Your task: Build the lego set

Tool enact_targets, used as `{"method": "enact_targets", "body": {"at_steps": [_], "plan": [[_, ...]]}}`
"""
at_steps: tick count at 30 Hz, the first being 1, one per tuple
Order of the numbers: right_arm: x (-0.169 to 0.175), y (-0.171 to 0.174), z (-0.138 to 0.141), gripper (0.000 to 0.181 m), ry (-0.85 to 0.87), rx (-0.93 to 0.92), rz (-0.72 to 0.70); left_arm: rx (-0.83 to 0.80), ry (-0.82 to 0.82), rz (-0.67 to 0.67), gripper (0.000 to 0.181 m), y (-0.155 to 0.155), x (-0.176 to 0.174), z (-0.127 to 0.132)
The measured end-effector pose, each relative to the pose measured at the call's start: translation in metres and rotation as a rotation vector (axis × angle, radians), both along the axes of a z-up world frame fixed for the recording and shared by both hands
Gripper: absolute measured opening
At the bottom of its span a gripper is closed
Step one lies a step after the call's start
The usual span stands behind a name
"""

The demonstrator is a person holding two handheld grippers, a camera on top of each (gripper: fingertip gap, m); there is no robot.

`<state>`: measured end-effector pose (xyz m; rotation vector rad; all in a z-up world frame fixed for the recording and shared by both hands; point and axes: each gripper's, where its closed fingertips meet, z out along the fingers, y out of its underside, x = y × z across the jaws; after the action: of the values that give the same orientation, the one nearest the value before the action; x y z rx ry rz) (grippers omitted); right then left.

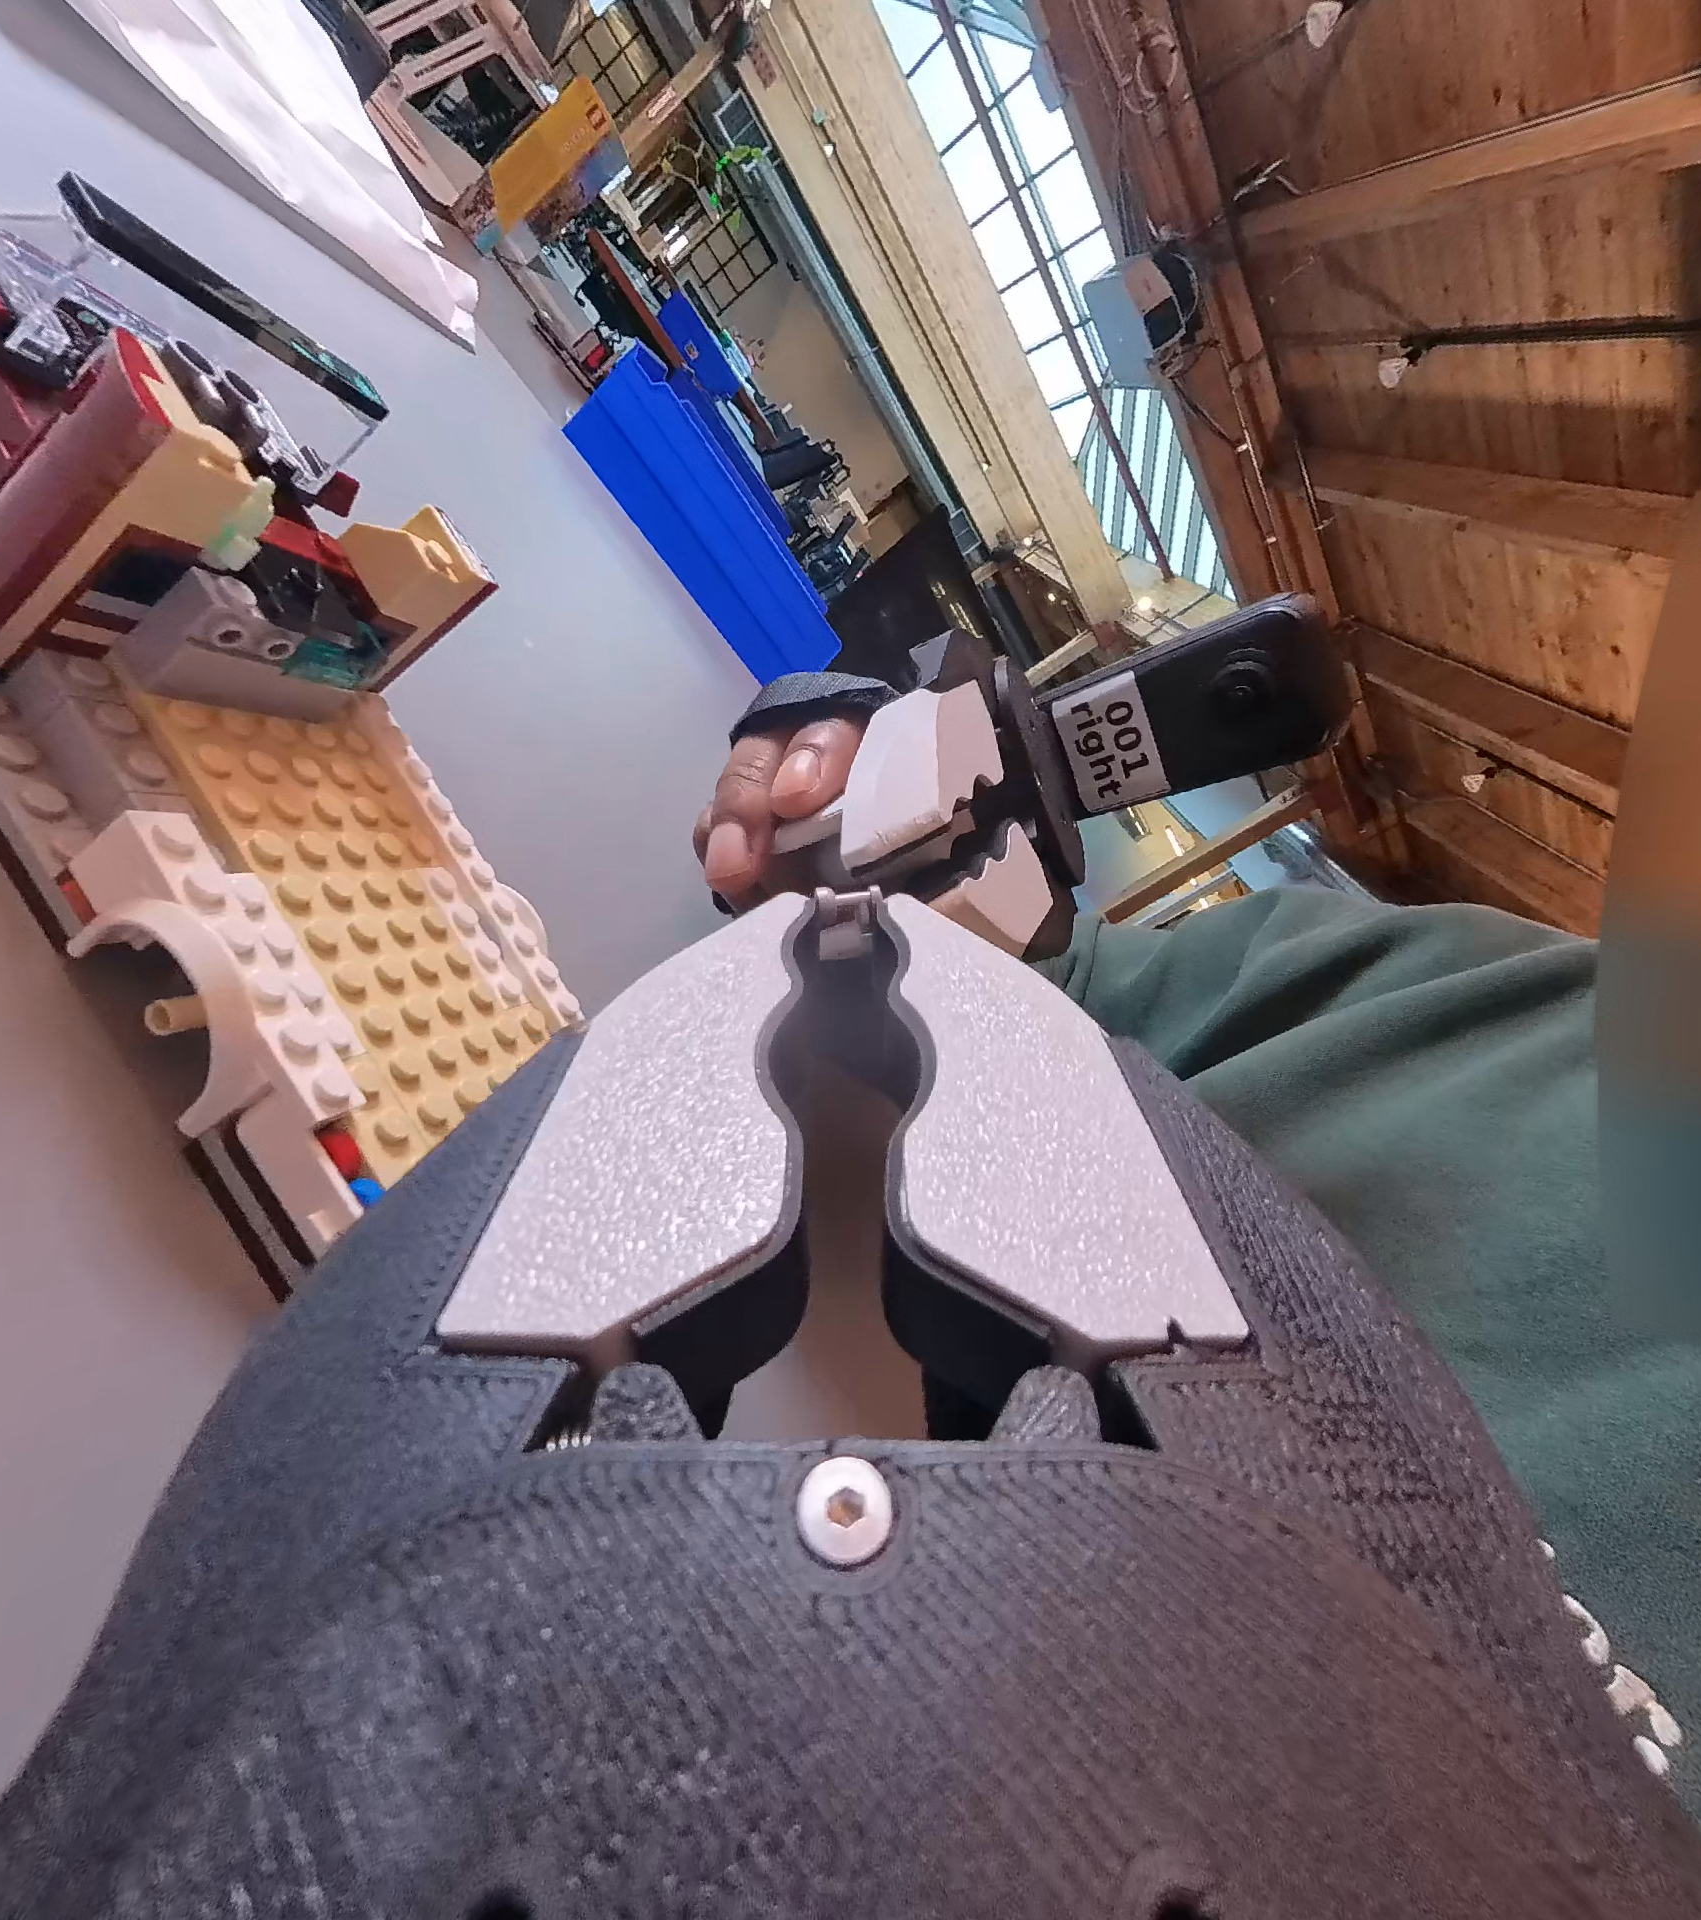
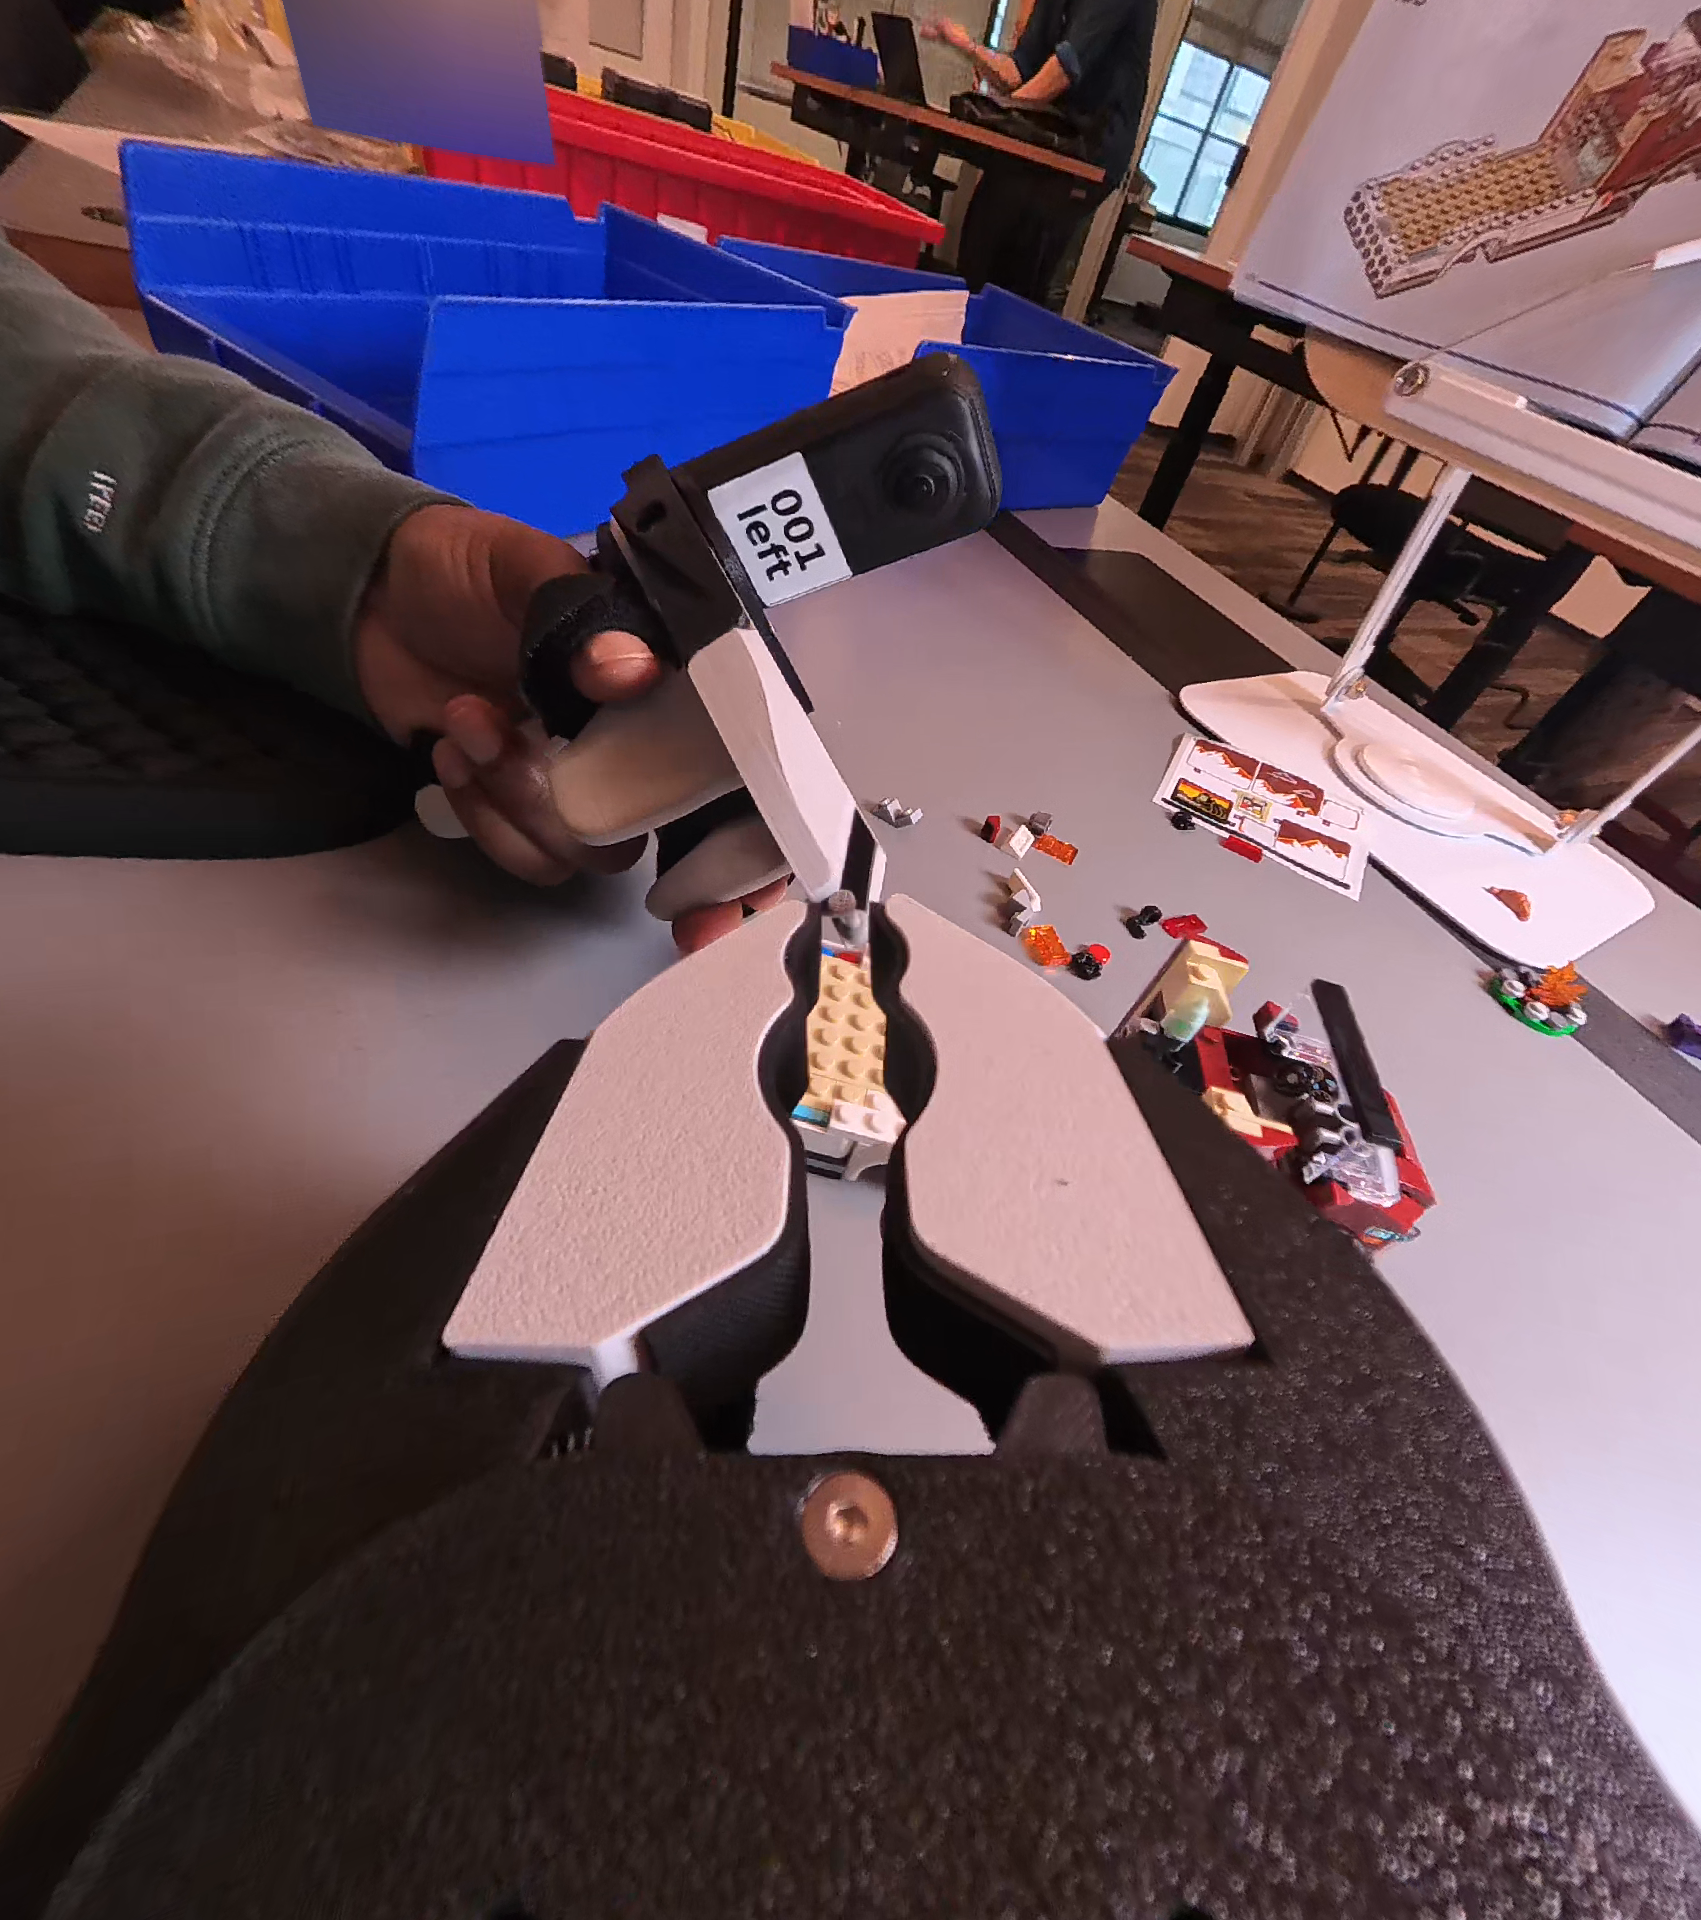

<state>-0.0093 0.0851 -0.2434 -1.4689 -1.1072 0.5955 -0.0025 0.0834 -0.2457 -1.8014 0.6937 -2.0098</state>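
My left gripper (image 1: 846, 906) is shut on a small grey piece (image 1: 848, 923), held in the air above the table. My right gripper (image 2: 842, 914) meets it tip to tip, its jaws closed to the same narrow gap on that small grey piece (image 2: 840, 914). The left gripper's fingers (image 2: 804, 821) come down onto the piece from above. The tan studded Lego build (image 1: 358, 883) lies on the table to the left, with a white arch (image 1: 202, 997) and a dark red structure (image 1: 46, 468). Part of the build (image 2: 851, 1029) shows through the right jaws.
Loose small pieces (image 2: 1043, 894) and a sticker sheet (image 2: 1261, 821) lie on the grey table. A dark red sub-build (image 2: 1313, 1122) sits at the right. An instruction booklet (image 2: 1552, 156) stands on a white stand (image 2: 1448, 800). Blue bins (image 2: 534, 343) line the far side. The grippers are tip to tip, or close to it.
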Motion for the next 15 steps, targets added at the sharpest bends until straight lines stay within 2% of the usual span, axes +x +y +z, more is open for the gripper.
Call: {"method": "enact_targets", "body": {"at_steps": [12,15], "plan": [[-0.001,-0.006,-0.008,0.007,-0.071,0.047,0.037,-0.027,0.031,-0.043,0.009,-0.006,0.002,-0.006],[-0.002,-0.009,-0.012,0.017,-0.112,0.063,0.055,-0.014,0.050,-0.027,0.009,-0.005,0.002,-0.009]]}}
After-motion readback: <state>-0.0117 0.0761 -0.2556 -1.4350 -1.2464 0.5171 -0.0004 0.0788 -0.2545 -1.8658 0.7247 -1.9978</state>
